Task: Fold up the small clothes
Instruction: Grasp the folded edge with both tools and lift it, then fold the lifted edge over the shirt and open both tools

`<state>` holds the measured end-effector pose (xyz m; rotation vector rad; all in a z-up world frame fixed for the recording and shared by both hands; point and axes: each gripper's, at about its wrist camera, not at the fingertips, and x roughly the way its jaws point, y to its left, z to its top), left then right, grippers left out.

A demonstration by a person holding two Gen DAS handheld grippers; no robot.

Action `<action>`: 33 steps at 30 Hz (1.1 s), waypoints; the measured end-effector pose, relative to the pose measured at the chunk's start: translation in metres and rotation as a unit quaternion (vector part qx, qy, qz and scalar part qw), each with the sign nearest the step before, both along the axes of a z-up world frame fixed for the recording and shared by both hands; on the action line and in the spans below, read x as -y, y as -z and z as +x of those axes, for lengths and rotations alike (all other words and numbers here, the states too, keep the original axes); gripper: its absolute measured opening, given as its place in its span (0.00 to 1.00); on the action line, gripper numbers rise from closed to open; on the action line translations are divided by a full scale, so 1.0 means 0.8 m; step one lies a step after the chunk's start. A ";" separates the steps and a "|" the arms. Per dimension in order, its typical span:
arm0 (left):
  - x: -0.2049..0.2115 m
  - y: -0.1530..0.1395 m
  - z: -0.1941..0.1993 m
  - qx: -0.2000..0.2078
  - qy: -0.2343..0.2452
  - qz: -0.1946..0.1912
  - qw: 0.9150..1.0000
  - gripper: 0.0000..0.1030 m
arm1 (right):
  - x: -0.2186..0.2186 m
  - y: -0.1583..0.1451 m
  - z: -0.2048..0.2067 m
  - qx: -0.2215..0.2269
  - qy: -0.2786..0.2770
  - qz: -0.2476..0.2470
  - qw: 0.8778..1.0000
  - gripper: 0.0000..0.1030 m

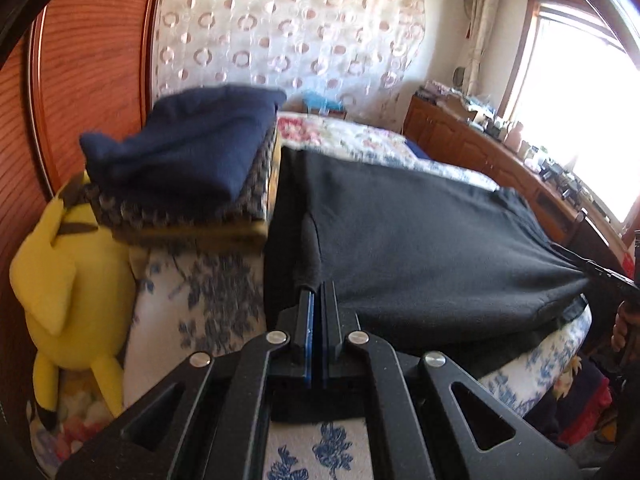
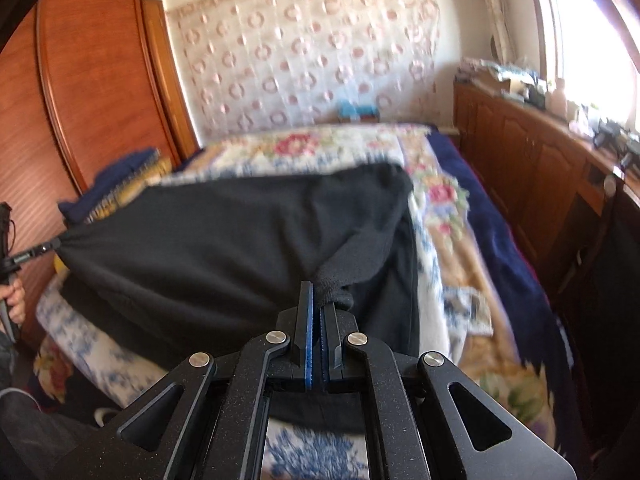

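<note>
A black garment (image 1: pixel 420 240) is stretched above the bed between both grippers; it also shows in the right wrist view (image 2: pixel 224 240). My left gripper (image 1: pixel 319 292) is shut on a rolled corner of the garment. My right gripper (image 2: pixel 319 300) is shut on a bunched corner of it. The right gripper shows at the right edge of the left wrist view (image 1: pixel 592 270), and the left gripper at the left edge of the right wrist view (image 2: pixel 50 246). The far part of the garment hangs down to the bed.
A stack of folded clothes with a navy one on top (image 1: pixel 188 148) lies on the bed's left side beside a yellow plush toy (image 1: pixel 60 280). The floral bedspread (image 2: pixel 452 240) lies below. A wooden wardrobe (image 2: pixel 92 80) stands left, a cluttered wooden sideboard (image 2: pixel 532 152) right.
</note>
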<state>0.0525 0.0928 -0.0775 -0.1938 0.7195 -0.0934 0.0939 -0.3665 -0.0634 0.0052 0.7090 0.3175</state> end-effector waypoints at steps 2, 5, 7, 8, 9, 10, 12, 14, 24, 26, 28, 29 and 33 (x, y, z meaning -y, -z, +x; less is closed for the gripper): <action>0.005 0.010 -0.001 -0.012 -0.002 0.009 1.000 0.00 | -0.003 0.016 0.000 -0.013 0.002 -0.012 1.000 0.00; 0.011 0.013 -0.001 -0.018 0.001 0.012 1.000 0.00 | -0.001 0.028 -0.002 -0.023 0.005 -0.011 1.000 0.01; 0.016 0.013 -0.002 -0.021 0.004 0.013 1.000 0.01 | 0.003 0.031 -0.004 -0.025 0.008 -0.006 1.000 0.03; 0.018 0.013 -0.003 -0.021 0.007 0.013 1.000 0.02 | 0.005 0.032 -0.005 -0.027 0.008 -0.002 1.000 0.05; 0.018 0.012 -0.003 -0.021 0.008 0.013 1.000 0.03 | 0.008 0.031 -0.006 -0.027 0.008 0.002 1.000 0.06; 0.016 0.011 -0.004 -0.020 0.008 0.013 1.000 0.08 | 0.011 0.029 -0.007 -0.027 0.008 0.006 1.000 0.10; 0.016 0.008 -0.007 -0.016 0.007 0.012 1.000 0.20 | 0.017 0.025 -0.012 -0.023 0.012 0.008 1.000 0.16; 0.014 0.004 -0.013 -0.007 0.007 0.006 1.000 0.40 | 0.019 0.021 -0.015 -0.019 0.019 0.004 1.000 0.25; 0.008 0.007 -0.016 -0.005 0.007 0.012 1.000 0.52 | 0.040 0.026 -0.032 -0.018 0.046 -0.026 0.998 0.43; 0.009 0.009 -0.014 -0.009 0.002 0.015 1.000 0.52 | 0.040 0.036 -0.032 -0.026 0.049 -0.043 0.998 0.43; 0.010 0.010 -0.011 -0.012 -0.001 0.017 1.000 0.52 | 0.041 0.046 -0.031 -0.037 0.049 -0.052 0.997 0.43; 0.010 0.011 -0.010 -0.014 -0.001 0.017 1.000 0.52 | 0.043 0.051 -0.031 -0.042 0.052 -0.056 0.996 0.43; 0.014 0.014 -0.008 -0.018 -0.001 0.021 1.000 0.53 | 0.046 0.064 -0.029 -0.055 0.056 -0.061 0.995 0.36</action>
